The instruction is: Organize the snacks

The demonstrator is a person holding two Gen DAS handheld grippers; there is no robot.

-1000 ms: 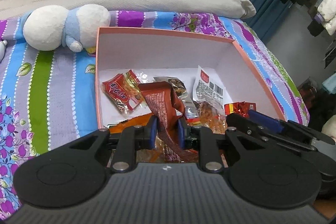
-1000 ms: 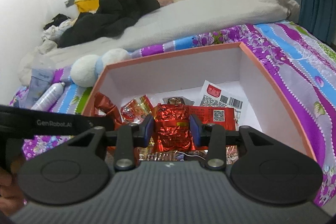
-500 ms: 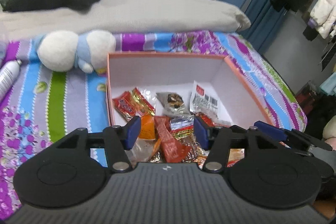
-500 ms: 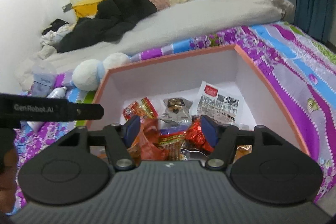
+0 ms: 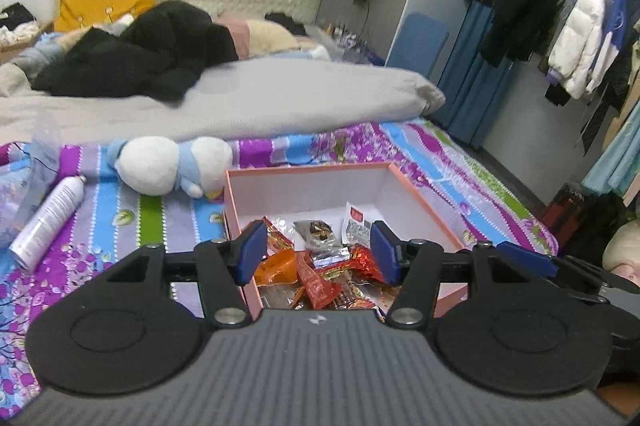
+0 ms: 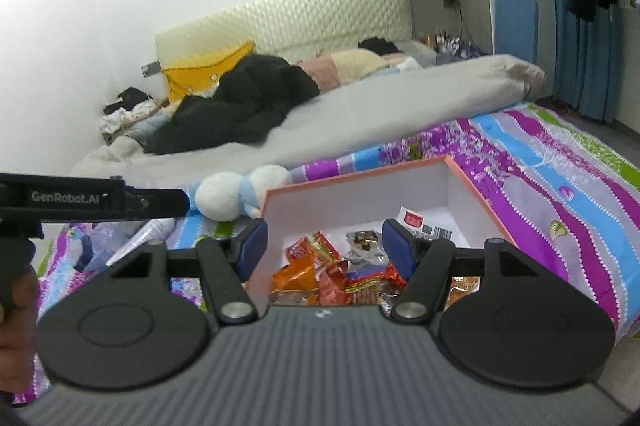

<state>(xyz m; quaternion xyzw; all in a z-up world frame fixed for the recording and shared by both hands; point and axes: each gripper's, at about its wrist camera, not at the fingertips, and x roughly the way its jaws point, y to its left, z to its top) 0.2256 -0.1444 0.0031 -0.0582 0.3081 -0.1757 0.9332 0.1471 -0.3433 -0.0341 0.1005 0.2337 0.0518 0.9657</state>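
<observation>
A pink box (image 5: 420, 198) with white inner walls sits on the striped bedspread and holds several snack packets (image 5: 320, 266): red, orange, silver and a white labelled one (image 5: 356, 224). My left gripper (image 5: 318, 252) is open and empty, raised above the box's near side. In the right wrist view the same box (image 6: 476, 186) and snacks (image 6: 332, 274) show, with my right gripper (image 6: 326, 248) open and empty above them. The left gripper's body (image 6: 92, 200) shows at that view's left edge.
A white and blue plush toy (image 5: 168, 166) lies just left of the box. A white spray can (image 5: 48, 218) lies further left. A grey duvet (image 5: 240, 98) and black clothes (image 5: 140, 58) fill the bed behind. Hanging coats (image 5: 560, 26) and floor are at right.
Both grippers let go of their red snack packets, which now lie in the box. Both opened wide and drew back and up, so the box looks smaller.
</observation>
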